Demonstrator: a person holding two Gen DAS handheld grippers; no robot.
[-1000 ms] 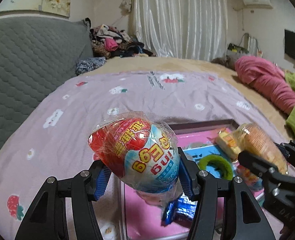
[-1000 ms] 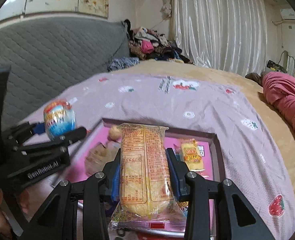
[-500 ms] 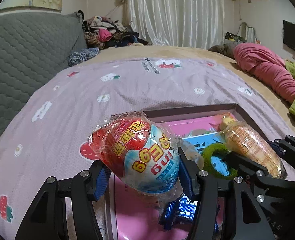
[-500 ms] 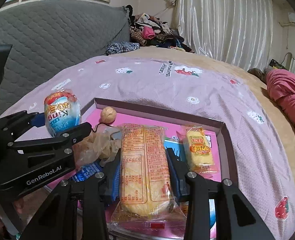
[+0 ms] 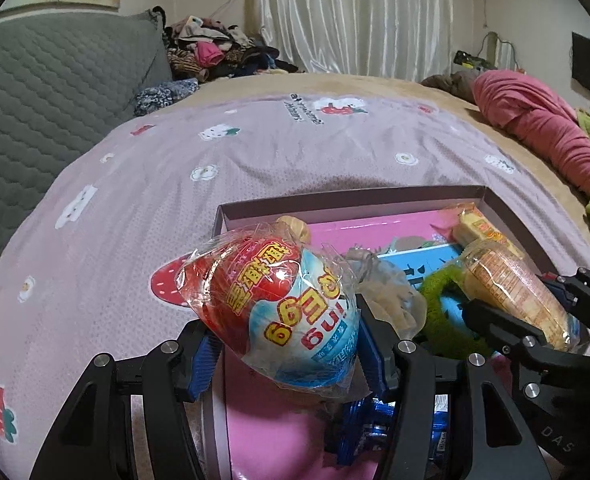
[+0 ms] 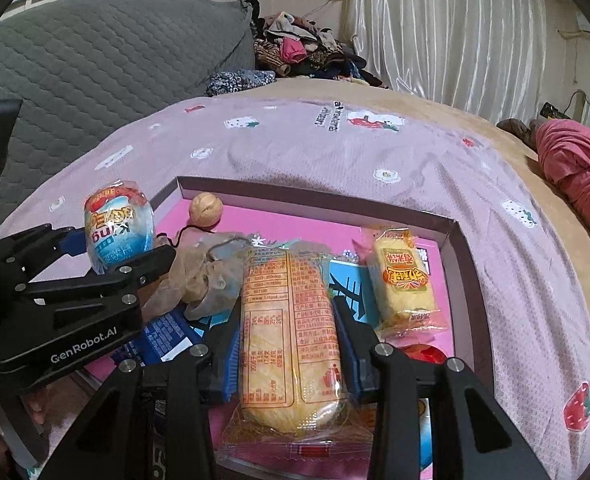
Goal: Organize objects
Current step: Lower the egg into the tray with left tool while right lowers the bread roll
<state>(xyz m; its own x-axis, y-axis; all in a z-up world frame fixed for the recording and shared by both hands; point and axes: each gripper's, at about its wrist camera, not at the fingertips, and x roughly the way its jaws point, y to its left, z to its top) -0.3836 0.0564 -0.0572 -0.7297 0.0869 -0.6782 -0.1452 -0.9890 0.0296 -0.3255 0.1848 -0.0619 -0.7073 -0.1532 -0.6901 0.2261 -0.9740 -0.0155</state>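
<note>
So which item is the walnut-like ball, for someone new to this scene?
Find the shallow pink-floored box on the lilac bedspread. In its far left corner lies a small tan wrinkled ball, the only round, unwrapped thing there, behind the crumpled beige plastic.

Clothes (image 5: pixel 215 50) are heaped by a grey quilted headboard (image 5: pixel 47 92); white curtains (image 5: pixel 355 16) are drawn, pink blanket (image 5: pixel 535 128) bunched aside.
</note>
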